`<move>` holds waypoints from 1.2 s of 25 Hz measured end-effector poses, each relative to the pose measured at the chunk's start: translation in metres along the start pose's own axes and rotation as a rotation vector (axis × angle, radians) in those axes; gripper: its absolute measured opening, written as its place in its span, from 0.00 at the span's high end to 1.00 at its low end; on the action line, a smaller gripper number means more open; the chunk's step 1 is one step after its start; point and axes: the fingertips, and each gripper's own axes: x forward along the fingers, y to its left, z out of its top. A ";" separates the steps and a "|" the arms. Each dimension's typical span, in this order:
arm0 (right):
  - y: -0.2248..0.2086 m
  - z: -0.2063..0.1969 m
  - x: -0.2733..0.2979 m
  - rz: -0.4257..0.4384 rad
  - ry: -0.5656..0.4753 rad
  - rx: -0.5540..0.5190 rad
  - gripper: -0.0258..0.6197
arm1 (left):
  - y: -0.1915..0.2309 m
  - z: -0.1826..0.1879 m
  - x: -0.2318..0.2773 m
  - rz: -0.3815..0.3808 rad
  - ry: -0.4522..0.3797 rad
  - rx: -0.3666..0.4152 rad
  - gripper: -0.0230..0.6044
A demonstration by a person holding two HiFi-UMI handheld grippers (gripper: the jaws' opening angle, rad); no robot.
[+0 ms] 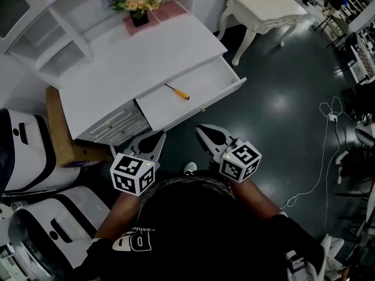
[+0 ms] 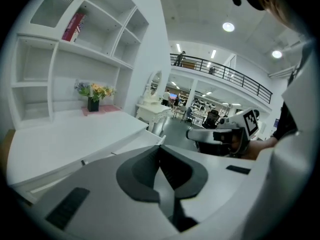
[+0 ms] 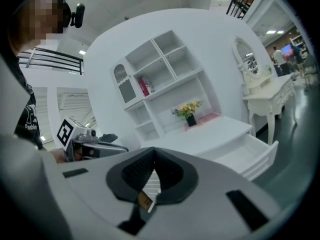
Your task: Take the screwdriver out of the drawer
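Obs.: drawer [image 1: 206, 75] of the white counter [image 1: 135, 57] stands pulled out toward the person. The screwdriver [image 1: 177, 92], thin dark shaft with an orange handle, lies flat on the drawer bottom near the middle, handle end toward the drawer front, touched by nothing. Both grippers hang low in front of the person, well short of the drawer front and apart from each other. Left gripper [image 1: 156, 138]: jaws pressed together, nothing between them; its own view shows the pads meeting at a seam [image 2: 160, 149]. Right gripper [image 1: 204, 134]: jaws likewise pressed together and holding nothing [image 3: 152, 160]; a small tan tag shows low at the seam, and I cannot tell what it is. Right gripper view takes in the open drawer from the side, but the screwdriver does not show at that angle. On the counter's back edge a pot of flowers [image 1: 140, 6] stands on a pink mat [image 1: 167, 12]. Shelves [image 2: 75, 49] rise behind the counter, with a red book [image 2: 74, 26] leaning on an upper one. A white dressing table [image 1: 263, 7] stands on the dark floor [image 1: 275, 110] beyond the counter's right end; a white cable [image 1: 321, 168] trails across the floor at right.
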 end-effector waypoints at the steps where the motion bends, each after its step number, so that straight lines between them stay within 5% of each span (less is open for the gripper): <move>1: 0.001 -0.002 0.003 0.004 0.003 -0.001 0.95 | 0.004 -0.002 -0.002 0.008 0.002 -0.004 0.94; 9: 0.003 -0.001 0.031 -0.008 0.021 -0.005 0.95 | 0.032 -0.007 -0.007 0.008 0.035 -0.016 0.94; 30: -0.006 0.023 0.109 -0.226 0.025 -0.059 0.95 | 0.132 0.042 0.006 -0.126 0.062 0.095 0.94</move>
